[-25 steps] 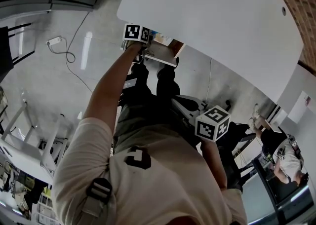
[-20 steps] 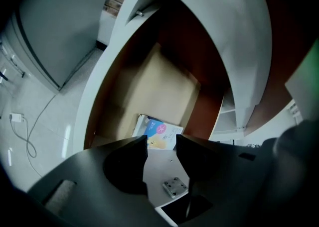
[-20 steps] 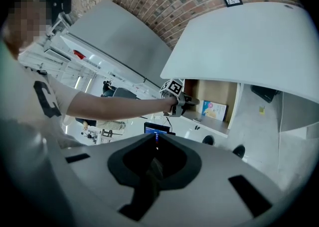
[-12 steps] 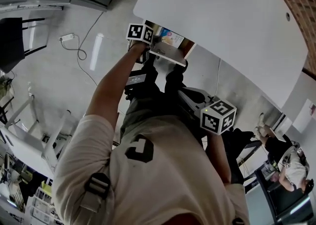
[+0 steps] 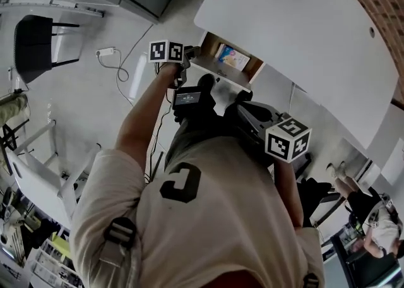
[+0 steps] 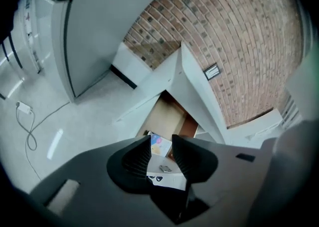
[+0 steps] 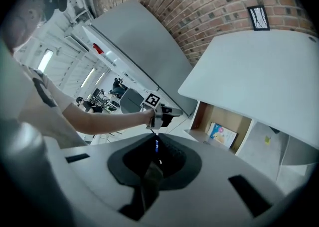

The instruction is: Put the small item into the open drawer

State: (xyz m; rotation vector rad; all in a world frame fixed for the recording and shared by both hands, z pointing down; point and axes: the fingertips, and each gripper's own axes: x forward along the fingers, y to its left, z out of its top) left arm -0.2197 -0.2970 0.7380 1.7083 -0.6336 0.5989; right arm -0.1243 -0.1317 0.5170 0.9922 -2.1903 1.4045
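Note:
The open drawer [image 5: 222, 69] hangs under the white table [image 5: 297, 34], with a colourful booklet [image 5: 232, 57] lying inside. My left gripper [image 5: 188, 54] hovers just left of the drawer's front, jaws open; they have just been closing with nothing between them. Past its jaws in the left gripper view [image 6: 161, 152], a small grey item [image 6: 164, 168] lies on a white surface at the drawer's near end, beside the booklet [image 6: 160, 143]. My right gripper [image 7: 155, 152] is held back near my body, jaws together, nothing seen in them. It looks at the left gripper [image 7: 167, 111] and the drawer [image 7: 219, 121].
A white cable with a plug [image 5: 107, 52] lies on the grey floor left of the drawer. A black chair [image 5: 35, 37] and white racks [image 5: 38, 173] stand at the left. A brick wall [image 6: 239, 37] backs the table. Another person [image 5: 379, 217] is at the lower right.
My left gripper has pulled back from the drawer's front and risen, toward the left. The drawer's inside and the booklet show more fully. The right gripper has lifted a little.

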